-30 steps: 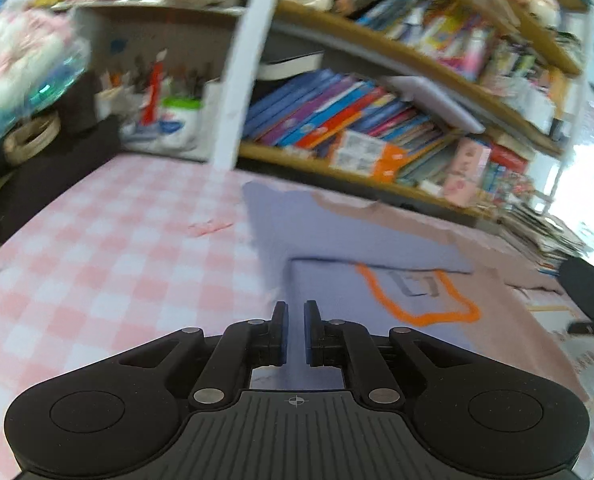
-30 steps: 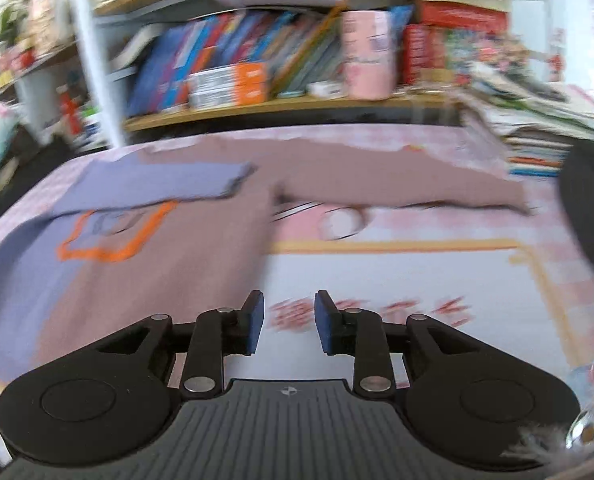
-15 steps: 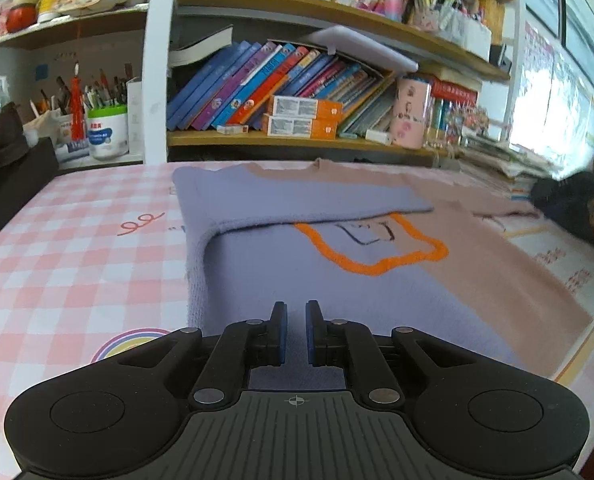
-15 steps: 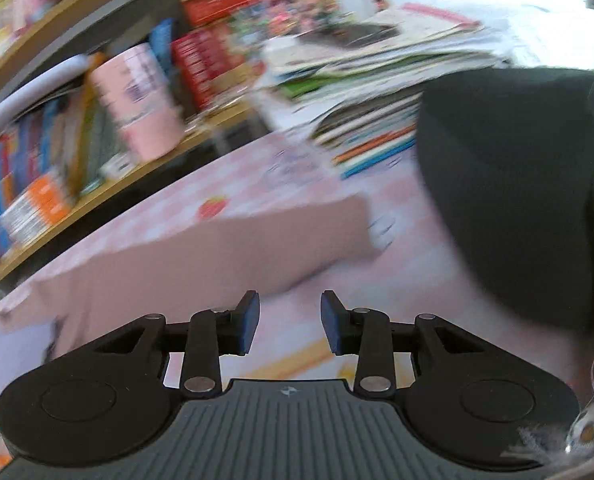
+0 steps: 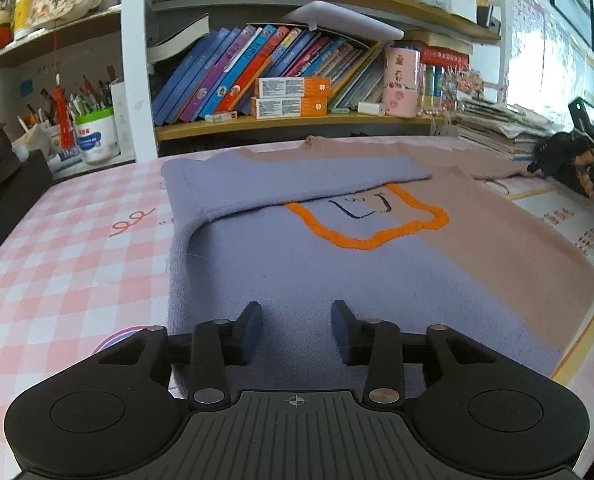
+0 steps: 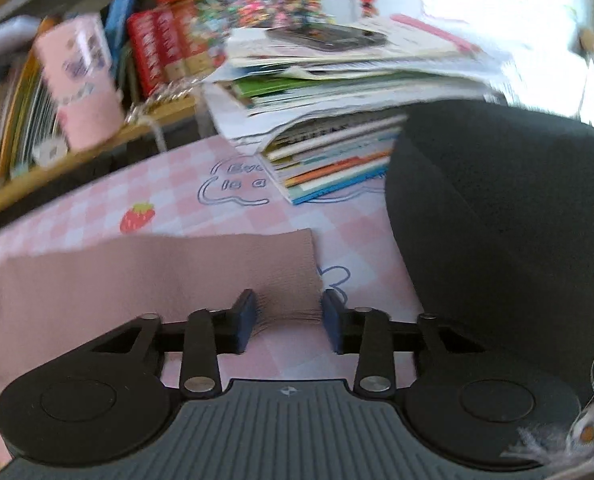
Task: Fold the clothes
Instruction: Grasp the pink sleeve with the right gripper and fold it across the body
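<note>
With its jaws spread wide and nothing between them, your left gripper (image 5: 297, 326) hangs low over the blue-grey lower part of the sweater (image 5: 337, 264), close to its hem. Just past the fingertips the knit lies flat on the pink checked tablecloth (image 5: 65, 248). Farther out, the orange outline patch (image 5: 371, 224) sits on the chest, where the blue-grey half meets the dusty-pink half. One blue-grey sleeve (image 5: 281, 178) is folded across the upper chest, its cuff reaching toward the pink side. The other sleeve runs off to your right, where your right gripper (image 5: 565, 154) shows at its far end.

Your right gripper (image 6: 288, 320) is also wide apart, and the ribbed cuff (image 6: 293, 292) of the pink sleeve (image 6: 145, 276) lies in the gap between the two pads; the pads stand on either side of it without pinching it. The view is motion-blurred, so whether they touch the cloth is unclear. The sleeve stretches away to the left, flat on the tablecloth, which here shows a printed strawberry (image 6: 137, 216). Beyond the cuff lies a stack of books and papers (image 6: 337, 136), and a dark rounded object (image 6: 497, 216) fills the right side. A bookshelf (image 5: 297, 76) with leaning books backs the table.
</note>
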`<state>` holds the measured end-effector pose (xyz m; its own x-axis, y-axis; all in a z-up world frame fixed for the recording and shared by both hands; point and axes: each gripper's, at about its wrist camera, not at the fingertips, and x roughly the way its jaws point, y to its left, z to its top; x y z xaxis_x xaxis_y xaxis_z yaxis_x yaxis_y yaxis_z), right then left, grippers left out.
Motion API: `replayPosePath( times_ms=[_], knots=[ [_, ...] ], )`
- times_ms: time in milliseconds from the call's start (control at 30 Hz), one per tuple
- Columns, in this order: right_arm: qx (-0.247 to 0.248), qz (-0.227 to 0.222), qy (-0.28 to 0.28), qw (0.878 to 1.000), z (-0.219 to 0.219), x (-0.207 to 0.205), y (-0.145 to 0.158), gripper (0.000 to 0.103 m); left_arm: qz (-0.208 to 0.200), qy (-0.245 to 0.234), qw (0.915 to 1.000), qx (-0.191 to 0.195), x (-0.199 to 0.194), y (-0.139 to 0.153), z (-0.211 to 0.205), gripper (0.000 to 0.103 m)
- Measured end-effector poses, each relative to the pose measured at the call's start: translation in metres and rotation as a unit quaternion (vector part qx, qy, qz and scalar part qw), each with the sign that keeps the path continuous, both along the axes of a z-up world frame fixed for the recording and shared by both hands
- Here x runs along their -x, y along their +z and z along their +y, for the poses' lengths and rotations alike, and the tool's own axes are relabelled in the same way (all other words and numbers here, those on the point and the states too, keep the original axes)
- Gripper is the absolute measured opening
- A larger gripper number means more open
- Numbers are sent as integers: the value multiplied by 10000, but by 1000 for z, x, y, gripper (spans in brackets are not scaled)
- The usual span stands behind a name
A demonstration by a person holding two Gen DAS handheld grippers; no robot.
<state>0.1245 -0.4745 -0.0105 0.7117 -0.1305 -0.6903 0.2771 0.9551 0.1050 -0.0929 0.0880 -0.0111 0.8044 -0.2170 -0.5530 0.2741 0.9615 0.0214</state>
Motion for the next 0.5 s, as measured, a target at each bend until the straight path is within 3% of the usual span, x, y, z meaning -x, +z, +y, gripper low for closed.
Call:
replayPosePath(
  times_ms=[33,167,267,333,500],
  knots=[
    [-78,-11,39,10000,0,0,1,10,-1,3,10000,-13,0,0,0,40],
    [-360,-227,208,9989,5,3,14,9,-2,76,10000,-1,0,0,1,45],
    [-734,-706,560,9932,21,14,48,9,-29,79,10000,-49,1,0,-1,48],
    [-789,-1032,945,9870,43,21,77,9,-46,54,10000,-48,2,0,-1,52],
    [-895,-1779,2069,9579,120,36,149,9,-114,22,9999,-62,3,1,-1,60]
  ],
)
